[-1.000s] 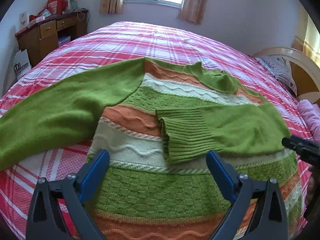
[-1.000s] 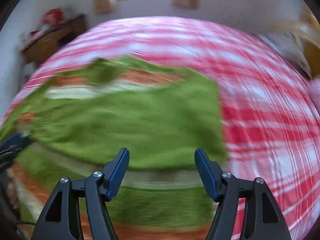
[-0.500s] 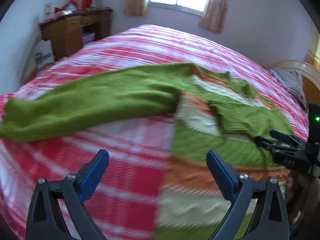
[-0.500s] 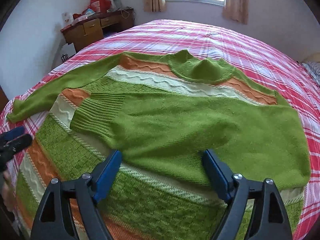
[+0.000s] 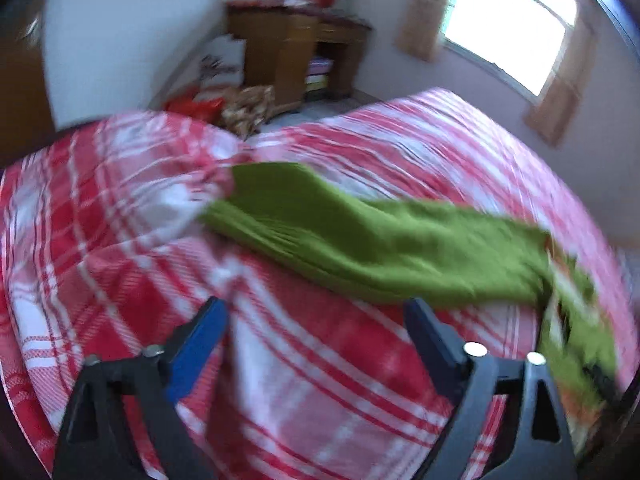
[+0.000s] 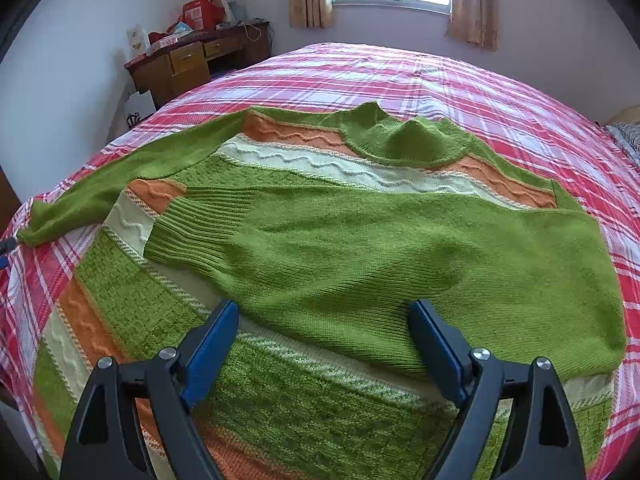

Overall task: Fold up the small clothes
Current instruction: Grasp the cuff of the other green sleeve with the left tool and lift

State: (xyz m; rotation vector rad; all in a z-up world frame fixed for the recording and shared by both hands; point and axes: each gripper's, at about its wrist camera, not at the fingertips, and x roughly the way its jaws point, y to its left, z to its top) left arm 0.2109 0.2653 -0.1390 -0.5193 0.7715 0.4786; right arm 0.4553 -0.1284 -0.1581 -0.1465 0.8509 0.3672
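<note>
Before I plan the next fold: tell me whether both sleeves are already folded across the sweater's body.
No. In the right wrist view only one sleeve lies across the sweater; the other sleeve stretches out over the bedspread.

Sweater [image 6: 360,248] matt knitted wool, ribbed cuffs, raised wavy stripes, bedsheet [image 6: 500,92] smooth woven plaid cloth, desk [image 6: 188,60] glossy brown wood, curtains [image 6: 472,4] thin cloth, gripper fingers [image 6: 208,340] matt blue plastic

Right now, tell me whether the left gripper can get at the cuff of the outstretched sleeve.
Probably yes. The left gripper, its jaws closing with nothing between them, faces the sleeve cuff across bare plaid bedspread; nothing lies between.
</note>
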